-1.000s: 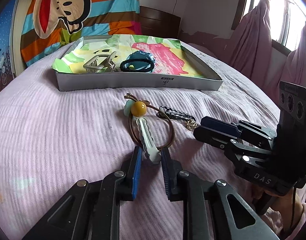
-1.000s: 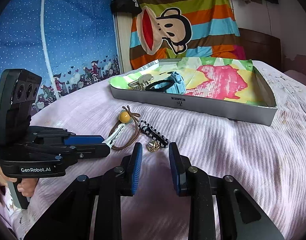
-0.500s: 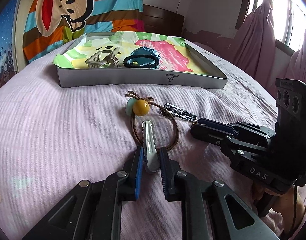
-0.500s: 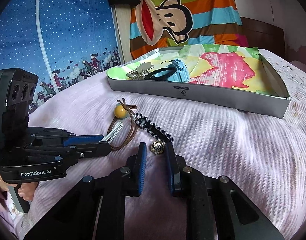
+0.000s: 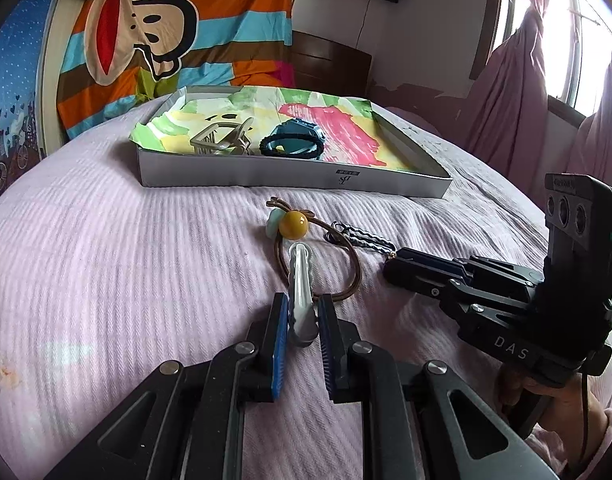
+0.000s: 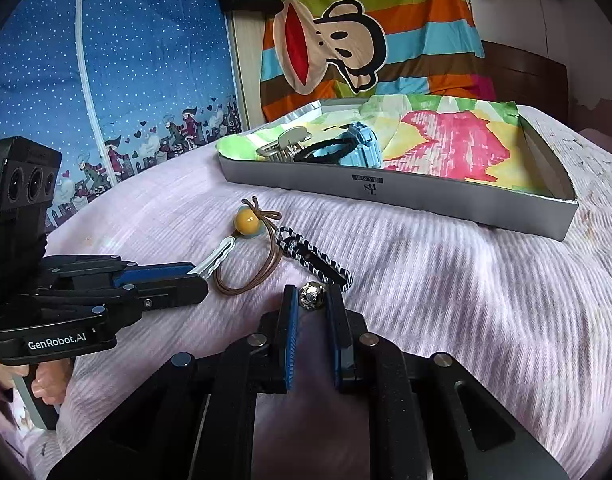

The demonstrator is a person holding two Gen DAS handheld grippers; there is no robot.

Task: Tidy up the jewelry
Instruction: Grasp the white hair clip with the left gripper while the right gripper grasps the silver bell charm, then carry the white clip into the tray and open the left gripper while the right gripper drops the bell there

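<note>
My left gripper (image 5: 301, 312) is shut on a pale mint hair clip (image 5: 301, 280), also in the right wrist view (image 6: 217, 258), which lies over a brown hair tie (image 5: 348, 264) with a yellow bead (image 5: 293, 226). My right gripper (image 6: 312, 300) is shut on the small metal bell (image 6: 312, 296) at the end of a black-and-white striped cord (image 6: 314, 258). A grey tray (image 5: 289, 170) lined with coloured paper holds a beige claw clip (image 5: 221, 140) and a blue watch (image 5: 293, 142).
Everything lies on a pink ribbed bedspread (image 5: 125, 280). A striped monkey blanket (image 5: 165, 40) hangs behind the tray. Pink curtains (image 5: 514, 92) hang at the right. A blue dotted sheet (image 6: 105, 60) hangs at the left.
Both grippers moved forward and closed: the left onto the mint hair clip, the right onto the bell at the cord's end.
</note>
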